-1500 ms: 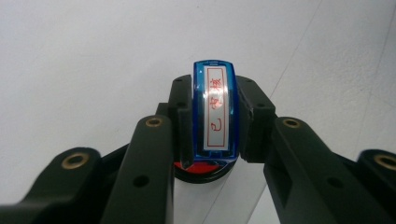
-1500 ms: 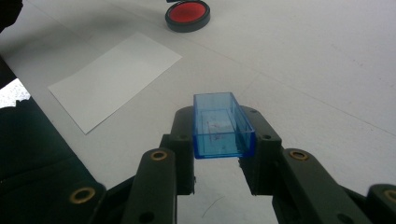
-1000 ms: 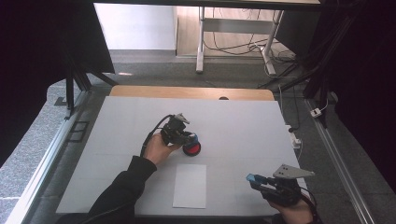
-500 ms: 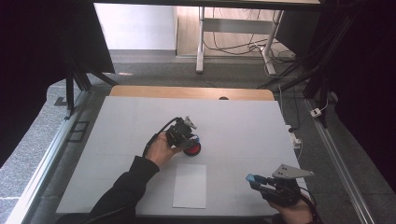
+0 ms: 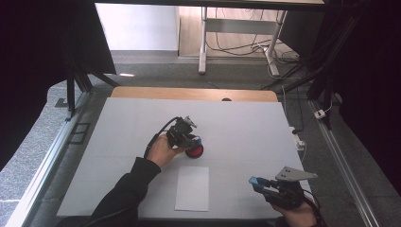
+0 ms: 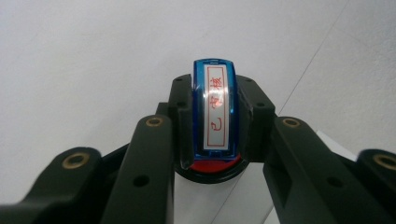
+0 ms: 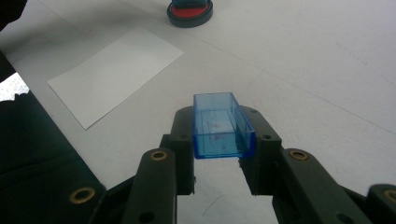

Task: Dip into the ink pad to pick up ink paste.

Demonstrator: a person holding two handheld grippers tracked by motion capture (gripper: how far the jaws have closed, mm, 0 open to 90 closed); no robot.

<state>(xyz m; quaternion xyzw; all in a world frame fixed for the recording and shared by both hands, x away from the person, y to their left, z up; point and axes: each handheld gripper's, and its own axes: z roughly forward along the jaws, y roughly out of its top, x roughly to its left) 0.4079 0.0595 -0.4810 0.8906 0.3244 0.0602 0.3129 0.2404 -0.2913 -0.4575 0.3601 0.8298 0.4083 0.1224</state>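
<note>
Nothing had shifted since the earlier frames: mid-table, the left gripper (image 5: pixel 191 142) stayed clamped on a glossy blue rectangular stamp (image 6: pixel 215 112) over its round red ink pad (image 5: pixel 194 151). By the near right corner, the right gripper (image 5: pixel 259 183) pinched the clear blue box-shaped cap (image 7: pixel 220 125); flat white paper (image 5: pixel 192 188) lay at the near edge.

Stamp (image 6: pixel 215 114): translucent blue body, white label with red characters in a red frame; ink pad (image 5: pixel 194 151): red in black rim; cap (image 7: pixel 222 126): clear blue; paper sheet (image 5: pixel 192 188): white; tabletop (image 5: pixel 246 127): pale grey.
</note>
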